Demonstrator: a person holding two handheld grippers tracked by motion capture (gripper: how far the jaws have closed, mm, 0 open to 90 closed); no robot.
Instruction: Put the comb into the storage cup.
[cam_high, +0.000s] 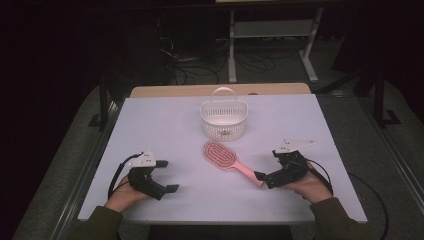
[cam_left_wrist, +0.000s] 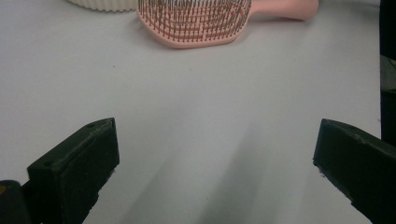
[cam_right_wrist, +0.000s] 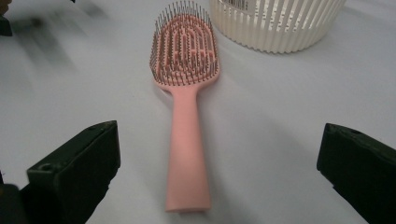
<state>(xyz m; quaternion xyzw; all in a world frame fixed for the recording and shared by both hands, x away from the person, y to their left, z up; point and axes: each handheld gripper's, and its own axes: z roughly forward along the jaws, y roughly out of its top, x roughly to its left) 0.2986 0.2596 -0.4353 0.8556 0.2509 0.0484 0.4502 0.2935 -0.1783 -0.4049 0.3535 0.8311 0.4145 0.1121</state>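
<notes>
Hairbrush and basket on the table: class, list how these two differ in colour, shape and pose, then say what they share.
The hairbrush is pink; the basket is white. The hairbrush lies flat, bristles up, its long handle toward the right gripper; the basket stands upright with an arched handle on top. The hairbrush is long and slim; the basket is a rounded, slatted tub. Both rest on the white table, untouched, close together.

Both hands rest low, each holding a gripper. Left gripper (cam_high: 167, 176) fingers gape wide. Right gripper (cam_high: 265, 170) fingers likewise spread.
</notes>
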